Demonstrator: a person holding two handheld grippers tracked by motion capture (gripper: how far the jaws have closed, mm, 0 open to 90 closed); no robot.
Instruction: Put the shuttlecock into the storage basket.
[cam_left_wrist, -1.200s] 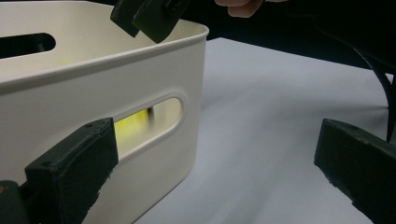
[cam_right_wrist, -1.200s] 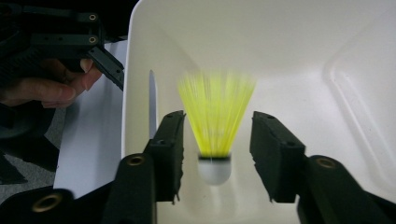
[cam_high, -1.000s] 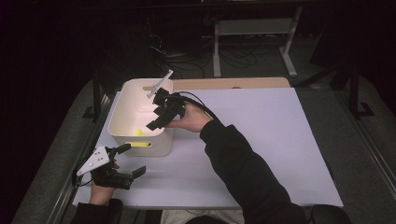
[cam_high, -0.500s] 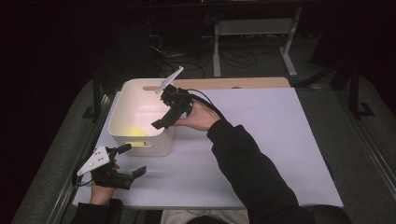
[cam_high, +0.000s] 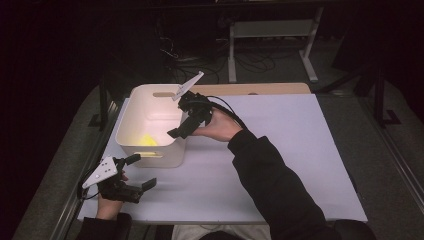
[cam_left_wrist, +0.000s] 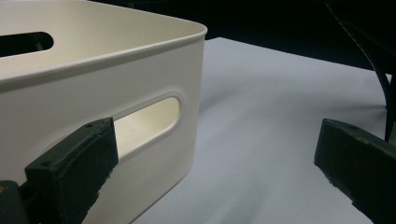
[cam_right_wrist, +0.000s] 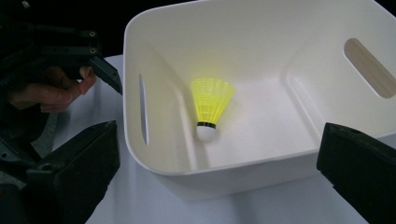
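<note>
A white plastic bin (cam_high: 129, 145) stands on the left of the white table top. A yellow shuttlecock (cam_right_wrist: 211, 103) with a white cork lies on the bin's floor, also seen as a yellow patch in the high view (cam_high: 146, 140). My right gripper (cam_high: 184, 119) hovers over the bin's right rim, open, with nothing between its jaws (cam_right_wrist: 219, 177). My left gripper (cam_high: 141, 171) rests low at the table's front left, open and empty. It points at the bin's front wall and handle slot (cam_left_wrist: 147, 123).
The table's white sheet (cam_high: 310, 160) stretches bare to the right of the bin. A wooden strip (cam_high: 260, 89) runs along the far edge. A metal stand (cam_high: 272, 35) and cables lie beyond it in the dark. The left hand and its gripper (cam_right_wrist: 88, 60) sit beside the bin.
My right gripper has drawn up and to the right, from over the bin's inside to its right rim. The left gripper has stayed put.
</note>
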